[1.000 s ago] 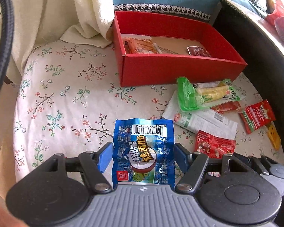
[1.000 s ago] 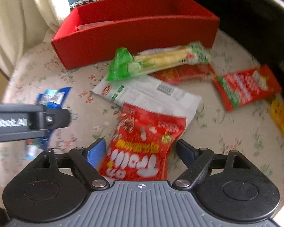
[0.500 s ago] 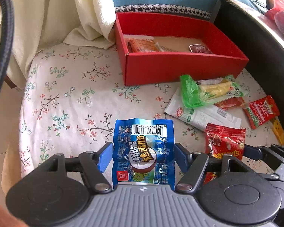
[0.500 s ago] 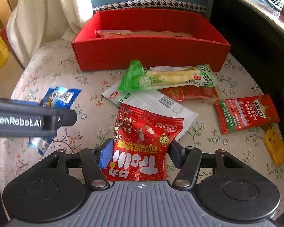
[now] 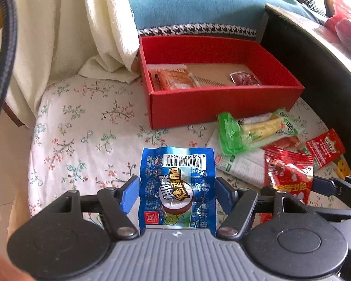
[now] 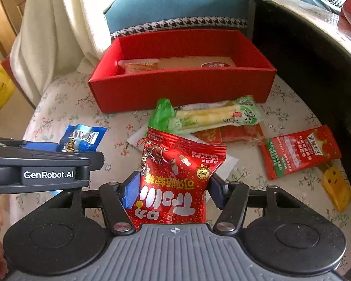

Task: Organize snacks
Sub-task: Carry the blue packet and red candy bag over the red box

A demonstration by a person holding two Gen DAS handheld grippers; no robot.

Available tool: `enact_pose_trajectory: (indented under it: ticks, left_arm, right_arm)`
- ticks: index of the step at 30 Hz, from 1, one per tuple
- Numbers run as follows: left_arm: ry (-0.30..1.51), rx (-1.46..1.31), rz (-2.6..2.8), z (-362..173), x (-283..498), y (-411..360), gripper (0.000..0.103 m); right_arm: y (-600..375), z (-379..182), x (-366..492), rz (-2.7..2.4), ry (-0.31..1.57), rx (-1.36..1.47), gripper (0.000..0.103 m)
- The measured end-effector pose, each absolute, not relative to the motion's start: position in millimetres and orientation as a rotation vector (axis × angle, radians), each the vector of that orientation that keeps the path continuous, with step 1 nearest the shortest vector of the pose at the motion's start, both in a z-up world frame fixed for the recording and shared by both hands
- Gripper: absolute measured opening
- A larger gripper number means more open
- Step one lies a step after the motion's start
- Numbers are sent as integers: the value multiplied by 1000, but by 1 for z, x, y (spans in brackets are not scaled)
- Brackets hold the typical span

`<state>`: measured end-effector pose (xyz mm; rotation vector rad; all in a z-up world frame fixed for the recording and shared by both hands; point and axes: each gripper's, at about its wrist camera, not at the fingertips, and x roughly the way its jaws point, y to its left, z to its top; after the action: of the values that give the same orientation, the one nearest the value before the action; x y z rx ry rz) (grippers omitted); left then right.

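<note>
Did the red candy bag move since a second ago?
Yes. The red candy bag was lying on the white packet; now the right claw has just closed on it and lifted it up off the flowery cloth.

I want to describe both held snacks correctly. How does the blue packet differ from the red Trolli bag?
The blue packet is blue with a barcode at its far edge; the red Trolli bag is red with large white letters. The blue packet sits in the left gripper, the red bag in the right gripper. The red bag looks puffier and taller; the blue packet looks flatter. Both are clamped between blue-padded fingers in front of the red box.
</note>
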<state>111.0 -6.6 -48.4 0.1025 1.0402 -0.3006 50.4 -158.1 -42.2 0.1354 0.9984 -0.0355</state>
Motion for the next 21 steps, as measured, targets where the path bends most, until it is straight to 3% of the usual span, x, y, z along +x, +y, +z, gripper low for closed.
enact_pose_trajectory:
  ticks: [10,21]
  left_arm:
    - [1008,117,-232,-34,105,-5,62]
    - [963,73,-220,-12,123,-24,62]
  right_arm:
    - [-179,-34,51,-77,963,176,67]
    - [-198,12,54,-72,852,203,67]
